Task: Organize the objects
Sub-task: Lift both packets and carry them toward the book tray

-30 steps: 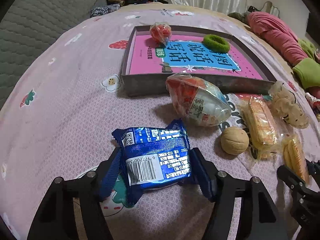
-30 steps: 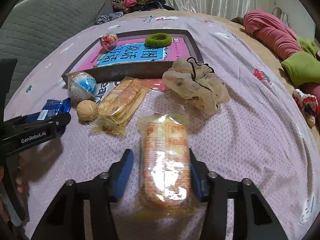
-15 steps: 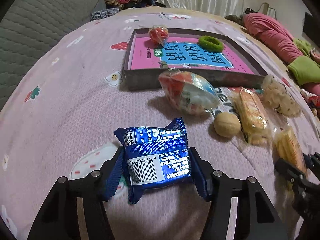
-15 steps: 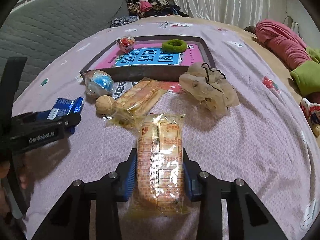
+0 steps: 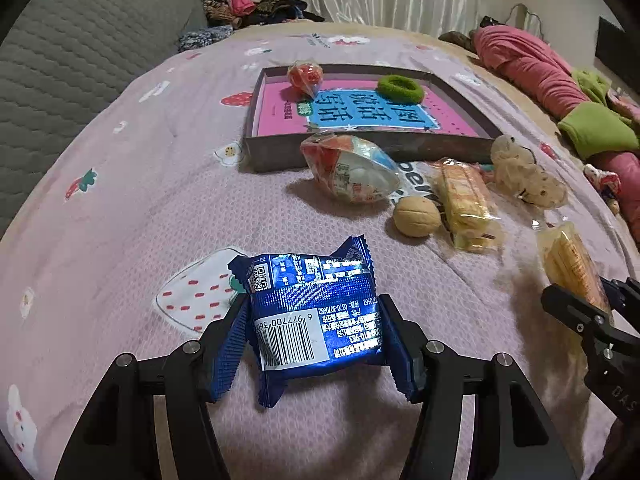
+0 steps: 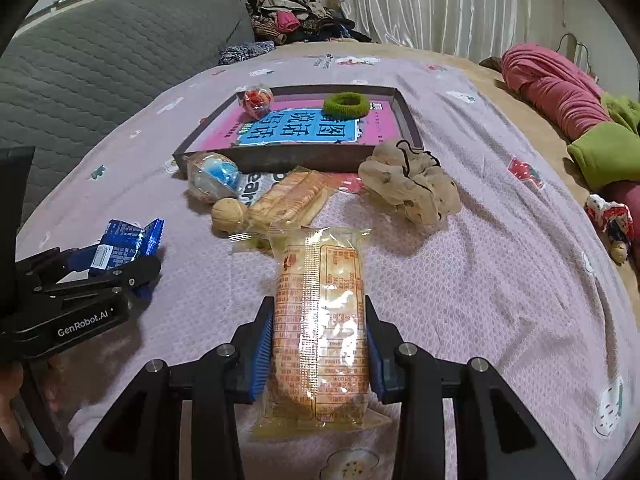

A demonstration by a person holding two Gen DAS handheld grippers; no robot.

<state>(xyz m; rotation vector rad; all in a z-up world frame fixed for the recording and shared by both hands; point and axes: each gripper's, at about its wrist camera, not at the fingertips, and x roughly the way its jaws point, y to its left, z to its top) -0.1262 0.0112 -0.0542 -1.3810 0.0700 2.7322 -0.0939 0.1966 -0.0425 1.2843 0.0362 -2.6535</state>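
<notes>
While a walnut (image 5: pixel 416 216) and egg toy (image 5: pixel 352 174) sit ahead before the tray (image 5: pixel 360 152), left gripper (image 5: pixel 316 336) pinches the blue snack pack (image 5: pixel 316 312) over the bedspread (image 5: pixel 160 200), right view, cracker stack (image 6: pixel 290 196) and scrunchie (image 6: pixel 412 186) ahead, right gripper (image 6: pixel 320 354) clamped on the cracker pack (image 6: pixel 320 320).

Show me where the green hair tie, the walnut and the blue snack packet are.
green hair tie (image 6: pixel 346 105): right wrist view, on its fuzzy front band.
walnut (image 5: pixel 416 216): left wrist view, middle of the shell.
blue snack packet (image 5: pixel 316 312): left wrist view, wrapper centre above the barcode.

Cracker pack (image 6: pixel 320 320) in right gripper (image 6: pixel 319 354) (clamped)
</notes>
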